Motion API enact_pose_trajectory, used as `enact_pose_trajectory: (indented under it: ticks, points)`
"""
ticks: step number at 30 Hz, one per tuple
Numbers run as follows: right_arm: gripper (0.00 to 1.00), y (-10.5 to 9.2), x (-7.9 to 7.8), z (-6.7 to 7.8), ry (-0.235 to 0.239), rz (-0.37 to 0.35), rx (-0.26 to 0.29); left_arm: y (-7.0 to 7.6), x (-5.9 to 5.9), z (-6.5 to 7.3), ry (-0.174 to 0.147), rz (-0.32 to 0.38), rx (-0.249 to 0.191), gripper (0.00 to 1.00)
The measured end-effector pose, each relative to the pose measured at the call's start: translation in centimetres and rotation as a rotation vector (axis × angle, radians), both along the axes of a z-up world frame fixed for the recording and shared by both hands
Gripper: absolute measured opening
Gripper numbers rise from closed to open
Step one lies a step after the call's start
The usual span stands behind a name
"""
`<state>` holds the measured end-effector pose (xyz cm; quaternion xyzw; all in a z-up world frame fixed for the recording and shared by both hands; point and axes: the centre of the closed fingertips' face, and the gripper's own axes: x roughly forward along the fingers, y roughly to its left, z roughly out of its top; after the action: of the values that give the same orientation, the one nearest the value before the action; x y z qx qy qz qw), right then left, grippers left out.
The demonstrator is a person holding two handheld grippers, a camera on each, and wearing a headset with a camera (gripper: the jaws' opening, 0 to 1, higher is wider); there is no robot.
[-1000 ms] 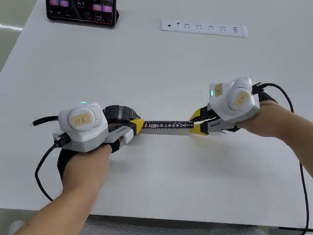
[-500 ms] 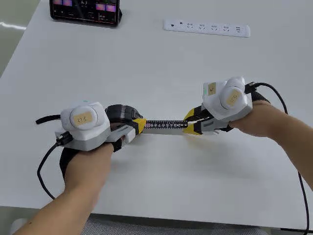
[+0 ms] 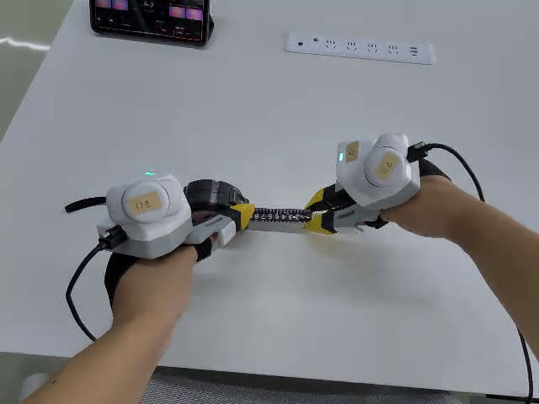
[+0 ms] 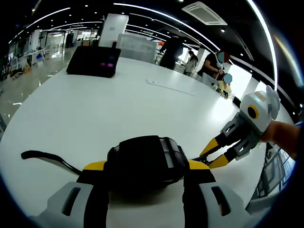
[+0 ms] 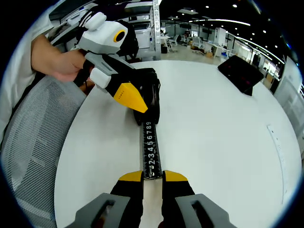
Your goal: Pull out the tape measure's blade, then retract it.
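The black tape measure case (image 3: 210,195) rests on the white table (image 3: 278,126) with my left gripper (image 3: 221,208) shut around it. In the left gripper view the case (image 4: 145,161) sits between the yellow-tipped jaws of my left gripper (image 4: 145,170). A short length of numbered blade (image 3: 276,216) runs right from the case. My right gripper (image 3: 316,215) is shut on the blade's end. In the right gripper view the blade (image 5: 149,147) leads from my right gripper (image 5: 153,176) to the case (image 5: 149,92), which the left gripper (image 5: 130,97) holds.
A white power strip (image 3: 360,48) and a dark tablet (image 3: 150,18) lie at the table's far edge. The case's black strap (image 3: 82,204) trails left. A grey mesh chair (image 5: 33,137) stands by the near edge. People stand beyond the table (image 4: 209,61).
My right gripper has moved left towards the case with the blade's end in it, so less blade shows. The left gripper has stayed on the case.
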<state>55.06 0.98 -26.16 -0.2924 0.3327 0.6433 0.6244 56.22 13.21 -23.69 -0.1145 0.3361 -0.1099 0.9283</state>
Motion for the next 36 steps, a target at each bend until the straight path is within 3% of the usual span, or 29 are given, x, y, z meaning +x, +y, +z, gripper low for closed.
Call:
enact_pose_trajectory:
  ticks: [36]
  points:
    - [0.11, 5.7, -0.4, 0.0, 0.035, -0.017, 0.089, 0.0, 0.1, 0.1, 0.008, -0.006, -0.014, 0.59]
